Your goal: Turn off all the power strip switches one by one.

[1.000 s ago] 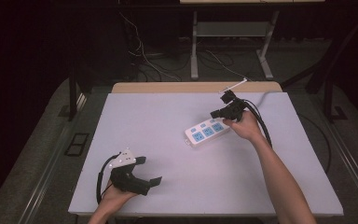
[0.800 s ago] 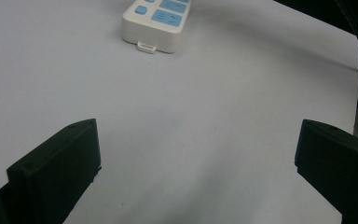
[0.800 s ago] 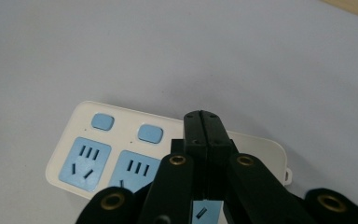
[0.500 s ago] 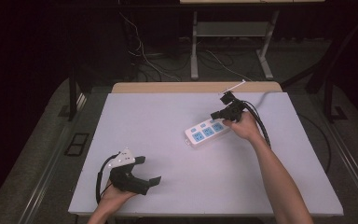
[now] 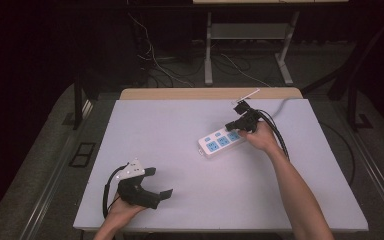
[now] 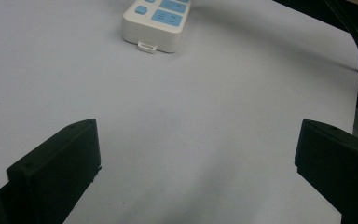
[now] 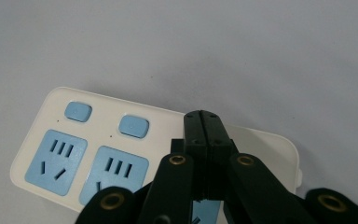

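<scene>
A white power strip point(image 5: 219, 142) with blue sockets and blue switches lies slantwise on the white table point(image 5: 180, 130), right of the middle. My right gripper point(image 5: 229, 125) is shut, its jaws pressed together with nothing between them. In the right gripper view the closed tips point(image 7: 205, 117) hang over the strip point(image 7: 74, 149), just right of two blue switches; I cannot tell whether they touch it. My left gripper point(image 5: 161, 182) rests near the front left edge, open and empty. In the left gripper view its jaws point(image 6: 196, 135) stand wide apart and the strip's end point(image 6: 158, 23) lies far ahead.
A grey cord point(image 5: 280, 106) runs from the strip toward the table's back right edge. Black cables point(image 5: 279, 137) trail along the right hand. Beyond the table are a dark floor, loose wires and a metal frame point(image 5: 250, 35).
</scene>
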A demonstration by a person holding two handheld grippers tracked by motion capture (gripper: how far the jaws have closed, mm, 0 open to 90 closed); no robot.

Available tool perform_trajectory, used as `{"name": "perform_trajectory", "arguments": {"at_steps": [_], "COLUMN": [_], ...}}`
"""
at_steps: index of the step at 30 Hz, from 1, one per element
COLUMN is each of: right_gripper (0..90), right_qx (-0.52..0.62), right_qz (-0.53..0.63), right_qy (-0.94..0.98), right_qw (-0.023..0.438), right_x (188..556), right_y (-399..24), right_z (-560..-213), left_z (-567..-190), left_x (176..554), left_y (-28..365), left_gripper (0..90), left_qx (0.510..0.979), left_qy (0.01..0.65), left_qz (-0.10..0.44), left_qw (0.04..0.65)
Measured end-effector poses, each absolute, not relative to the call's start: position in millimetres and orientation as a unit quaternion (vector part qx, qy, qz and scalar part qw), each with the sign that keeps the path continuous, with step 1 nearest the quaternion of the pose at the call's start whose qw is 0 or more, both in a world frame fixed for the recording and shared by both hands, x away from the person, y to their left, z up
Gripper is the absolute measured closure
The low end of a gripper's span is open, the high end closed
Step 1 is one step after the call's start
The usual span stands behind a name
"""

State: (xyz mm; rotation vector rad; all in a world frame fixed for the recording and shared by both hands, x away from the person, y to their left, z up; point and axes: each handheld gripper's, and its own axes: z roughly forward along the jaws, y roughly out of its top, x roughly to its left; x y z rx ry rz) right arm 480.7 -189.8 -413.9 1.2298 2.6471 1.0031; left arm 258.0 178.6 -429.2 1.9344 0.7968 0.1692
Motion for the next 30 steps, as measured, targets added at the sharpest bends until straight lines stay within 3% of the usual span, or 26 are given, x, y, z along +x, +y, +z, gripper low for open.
{"name": "perform_trajectory", "arguments": {"at_steps": [30], "right_gripper": [90.0], "right_qx": [0.411], "right_qz": [0.352], "right_qy": [0.841], "right_qw": [0.028], "right_x": [477.7], "right_y": [-194.2], "right_z": [-420.6], "left_z": [-426.7], "left_x": [254.8], "left_y": [178.1], "left_gripper": [0.0], "left_qx": [0.799], "left_qy": [0.325], "left_qz": [0.077], "left_qw": [0.500]}}
